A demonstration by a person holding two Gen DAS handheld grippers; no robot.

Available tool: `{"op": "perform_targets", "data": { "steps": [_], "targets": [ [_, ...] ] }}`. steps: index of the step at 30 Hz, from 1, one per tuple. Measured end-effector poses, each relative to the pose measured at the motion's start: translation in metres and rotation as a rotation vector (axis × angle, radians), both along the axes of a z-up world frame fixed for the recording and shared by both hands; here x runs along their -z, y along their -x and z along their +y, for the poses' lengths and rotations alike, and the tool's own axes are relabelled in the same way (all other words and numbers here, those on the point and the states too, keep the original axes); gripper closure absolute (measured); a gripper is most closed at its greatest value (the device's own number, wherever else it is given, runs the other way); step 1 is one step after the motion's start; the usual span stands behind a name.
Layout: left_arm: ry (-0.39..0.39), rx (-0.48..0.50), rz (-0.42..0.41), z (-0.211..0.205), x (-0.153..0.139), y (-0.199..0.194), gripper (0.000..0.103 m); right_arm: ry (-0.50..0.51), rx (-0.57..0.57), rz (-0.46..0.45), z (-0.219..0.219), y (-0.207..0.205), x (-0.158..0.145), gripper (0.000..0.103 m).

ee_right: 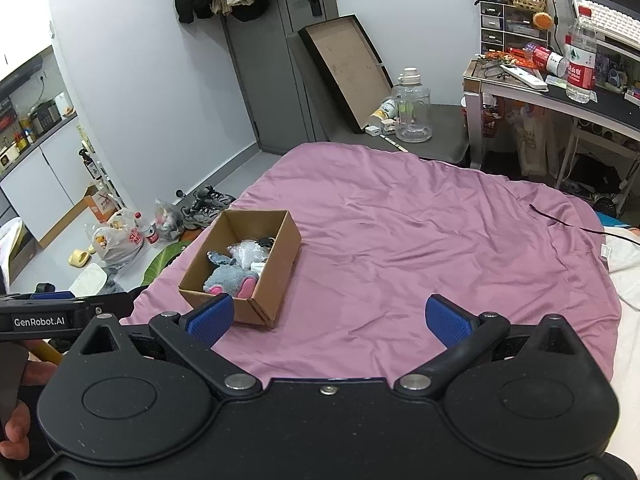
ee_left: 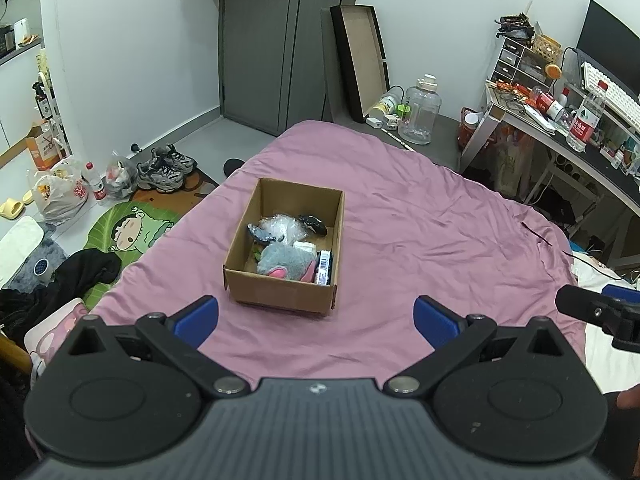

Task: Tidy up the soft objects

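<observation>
On the pink-sheeted bed (ee_left: 400,208), both grippers are hovering empty, short of the open brown cardboard box (ee_left: 280,292).

The left gripper (ee_left: 316,320) and right gripper (ee_right: 330,320) are holding their jaws spread wide, touching nothing. Beyond them, the grey-and-pink plush toy (ee_left: 286,264) is lying inside the box beside a crinkled clear plastic bag (ee_left: 280,226). Judging from this, little seems left on the sheet; any further grasp should come down from above, pinching the plush's bulk rather than the box wall.

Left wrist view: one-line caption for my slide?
Open left gripper hovers over pink bedspread, facing cardboard box holding grey plush toy.
</observation>
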State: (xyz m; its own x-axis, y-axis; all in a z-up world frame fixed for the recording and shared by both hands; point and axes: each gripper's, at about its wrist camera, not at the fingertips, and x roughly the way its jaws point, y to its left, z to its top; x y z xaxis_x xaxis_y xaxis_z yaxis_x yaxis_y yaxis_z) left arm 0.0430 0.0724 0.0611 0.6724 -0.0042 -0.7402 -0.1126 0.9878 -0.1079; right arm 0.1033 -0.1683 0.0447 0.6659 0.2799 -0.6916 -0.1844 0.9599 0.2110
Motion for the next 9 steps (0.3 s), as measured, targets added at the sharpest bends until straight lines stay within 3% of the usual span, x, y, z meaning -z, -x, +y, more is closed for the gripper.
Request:
{"op": "perform_targets", "data": {
  "steps": [9],
  "targets": [
    [-0.001, 0.015, -0.023, -0.002, 0.0007, 0.0009, 0.0, -0.002, 0.001, 0.002, -0.0006, -0.0017, 0.0009, 0.0]
  ]
}}
